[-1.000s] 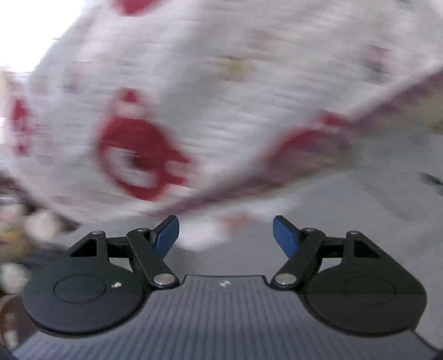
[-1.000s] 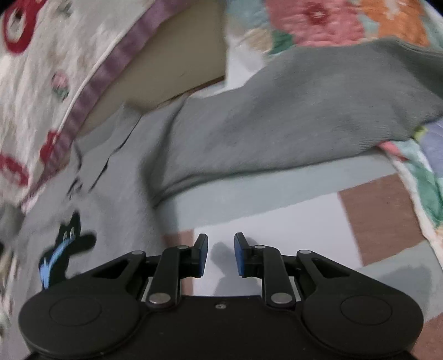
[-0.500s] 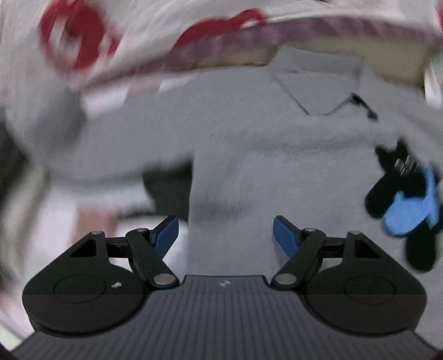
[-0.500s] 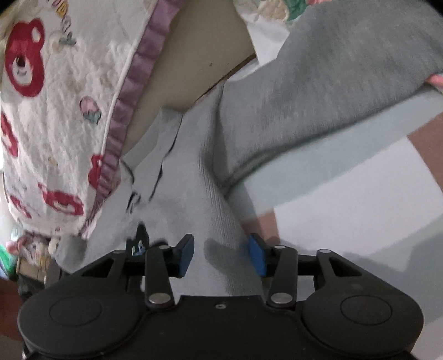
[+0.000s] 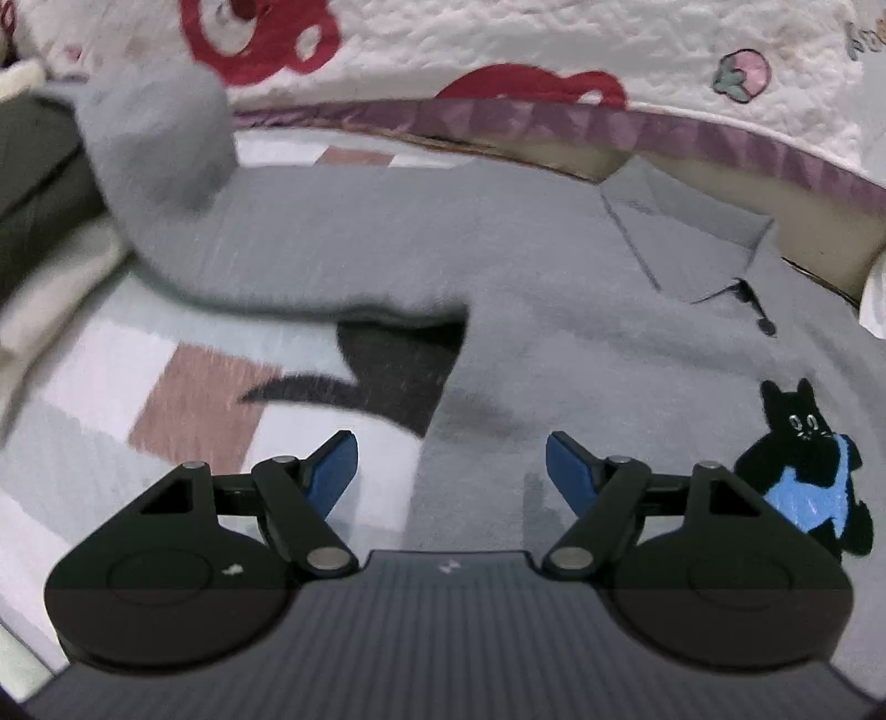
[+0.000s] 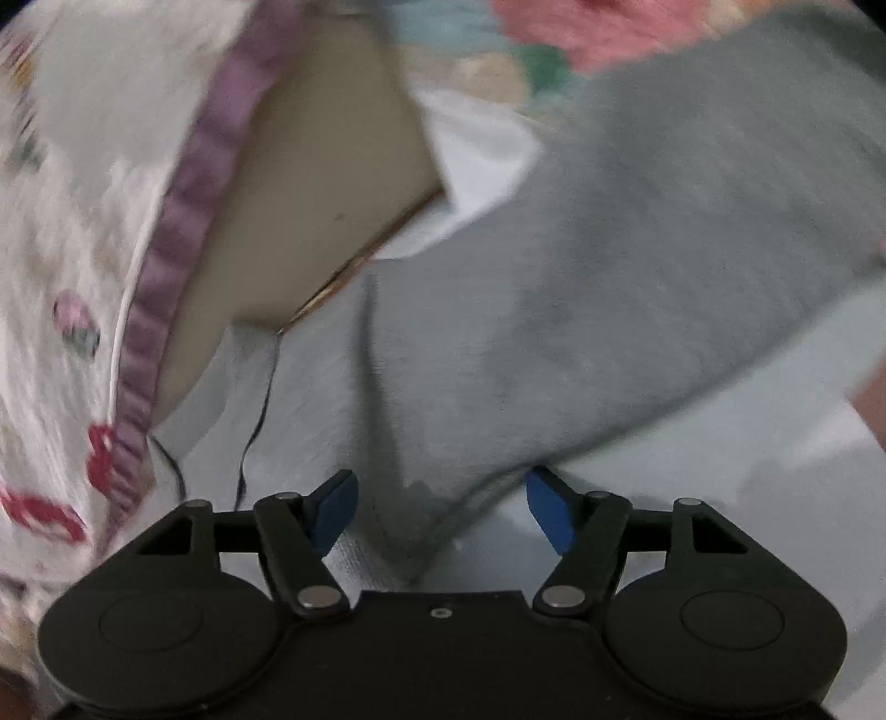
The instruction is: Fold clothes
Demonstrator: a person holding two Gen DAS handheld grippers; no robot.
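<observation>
A grey collared sweater lies flat on a patchwork bed cover. It bears a black cat patch on the chest, and its collar points toward the pillow. My left gripper hangs open just above the sweater's left side, below the armpit, with nothing pinched. One sleeve stretches up to the left. In the right wrist view my right gripper is opening over the other armpit, where the sleeve meets the body; cloth lies between the pads without being pressed.
A white quilted pillow with red bears and a purple frill lies across the head of the bed, also as the pillow. A beige board shows behind it. A floral blanket lies at the far right.
My left gripper dropped from facing the pillow to hovering over the sweater's side. The right gripper's jaws widened and it slid left from the bare cover onto the armpit.
</observation>
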